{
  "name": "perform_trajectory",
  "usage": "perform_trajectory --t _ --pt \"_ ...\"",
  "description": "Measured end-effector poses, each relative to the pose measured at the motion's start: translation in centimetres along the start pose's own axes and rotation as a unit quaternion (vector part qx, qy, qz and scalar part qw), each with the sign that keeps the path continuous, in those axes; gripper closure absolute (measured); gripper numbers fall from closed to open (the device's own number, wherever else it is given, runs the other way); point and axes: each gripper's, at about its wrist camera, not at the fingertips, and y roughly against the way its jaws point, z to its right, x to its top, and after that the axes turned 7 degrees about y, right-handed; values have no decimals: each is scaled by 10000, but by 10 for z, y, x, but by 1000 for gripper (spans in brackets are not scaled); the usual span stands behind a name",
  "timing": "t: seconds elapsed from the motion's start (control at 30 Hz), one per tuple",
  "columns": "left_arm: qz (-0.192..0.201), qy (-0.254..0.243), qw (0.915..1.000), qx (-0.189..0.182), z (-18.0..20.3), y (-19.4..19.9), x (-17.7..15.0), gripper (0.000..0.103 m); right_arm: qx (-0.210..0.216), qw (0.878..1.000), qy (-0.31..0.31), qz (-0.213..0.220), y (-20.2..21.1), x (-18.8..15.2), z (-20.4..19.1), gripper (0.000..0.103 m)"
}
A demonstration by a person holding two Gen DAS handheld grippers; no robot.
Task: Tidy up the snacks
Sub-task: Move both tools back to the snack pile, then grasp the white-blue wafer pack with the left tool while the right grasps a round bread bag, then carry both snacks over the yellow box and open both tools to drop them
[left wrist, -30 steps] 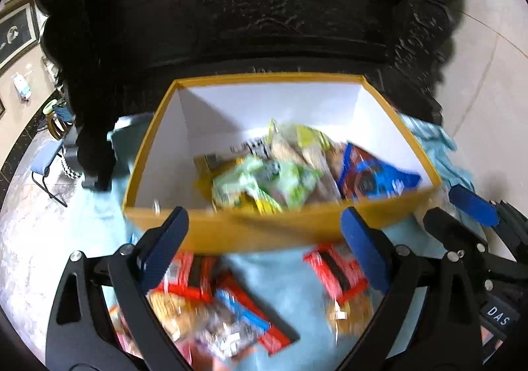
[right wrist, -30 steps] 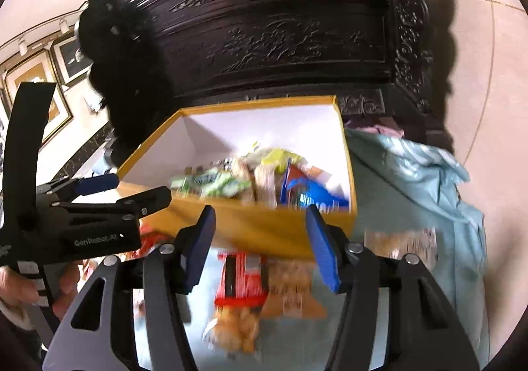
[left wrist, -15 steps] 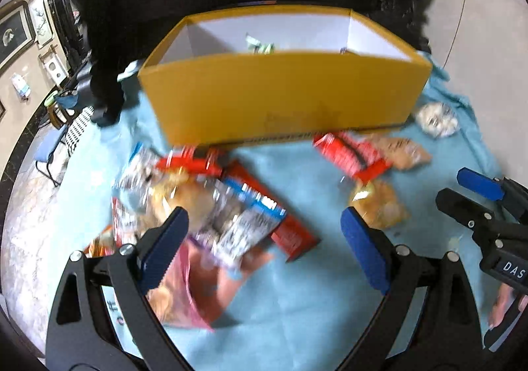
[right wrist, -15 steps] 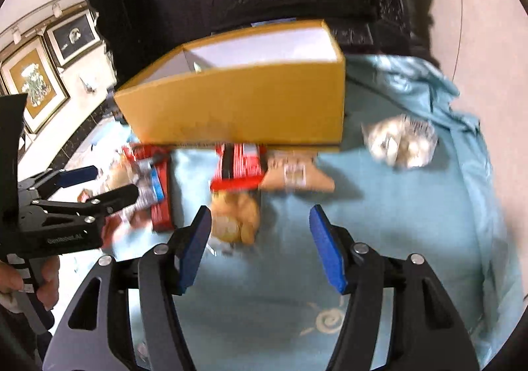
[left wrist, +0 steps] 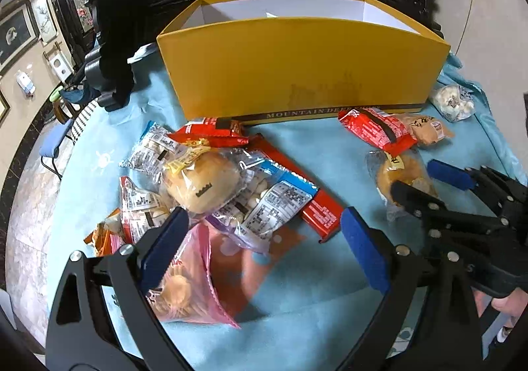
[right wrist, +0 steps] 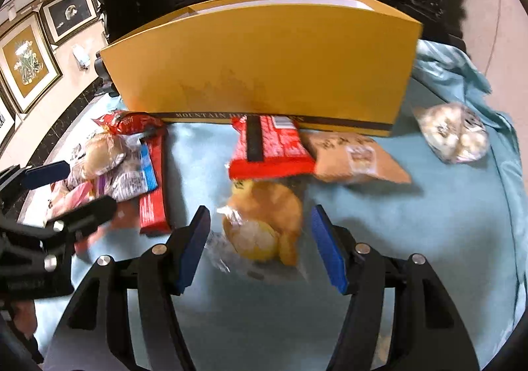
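I have both claws low over the blue cloth (left wrist: 330, 321) in front of the yellow box (left wrist: 297, 74), which stands at the far side of the table with its near wall facing me. My right gripper (right wrist: 260, 247) has its jaws apart, and they have just been opening a little wider; a golden bun in clear wrap (right wrist: 264, 226) lies between the blue pads, which I see standing clear of it on either side (this view is blurred, so a light touch at the wrapper's edge I cannot rule out). Just beyond the bun a red packet (right wrist: 270, 146) lies against the foot of the box, overlapping the bun's far end, with a tan packet (right wrist: 356, 156) beside it and a clear bag of pale round pieces (right wrist: 452, 133) further off to the right.

My left gripper (left wrist: 264, 245) is spread wide as well, with nothing pinched. It hangs over the heap of snacks (left wrist: 214, 179) on the left of the cloth: a round bun in clear wrap (left wrist: 201, 183) on top, white and blue packets (left wrist: 277, 199) and a long red bar (left wrist: 316, 206) around it, and a pink bag of biscuits (left wrist: 184, 282) nearest, partly under the left pad
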Motion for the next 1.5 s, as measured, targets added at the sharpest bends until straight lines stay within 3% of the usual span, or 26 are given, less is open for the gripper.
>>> perform_trajectory --t 0.1,0.2,0.57,0.77,0.97,1.03,1.07,1.27,1.3,1.37,1.43,1.5 --pt "10 -46 10000 10 2 -1 2 8 -187 9995 203 -137 -11 3 -9 38" --pt "14 -23 10000 -5 2 0 4 8 -289 9986 412 -171 -11 3 -15 46" --pt "74 -327 9994 -9 9 6 -5 8 435 9979 -478 57 36 -29 41 48" --pt "61 -537 9985 -28 12 6 -9 8 556 9972 -472 185 50 -33 43 48" --pt "-121 -802 9967 -67 7 -18 -14 11 685 9966 -401 215 53 -32 39 48" --pt "-253 -919 9954 -78 2 -30 -15 37 696 9965 -390 231 54 -31 38 48" --pt "-342 -935 9950 -129 1 -35 -15 46 709 9965 -391 231 54 -30 38 48" --pt "-467 -661 9949 -599 -17 -46 -4 63 761 9963 -347 200 51 -29 35 48" --pt "-476 -647 9948 -619 -18 -46 -3 72 762 9963 -344 198 52 -29 34 48" --pt "-522 -567 9944 -724 -20 -43 -2 76 780 9962 -318 223 53 -29 33 48" --pt "-464 -579 9931 -909 -17 -32 -3 86 777 9962 -316 236 56 -29 33 48" --pt "-319 -651 9925 -981 -14 -19 -4 88 764 9963 -316 252 59 -29 33 48"
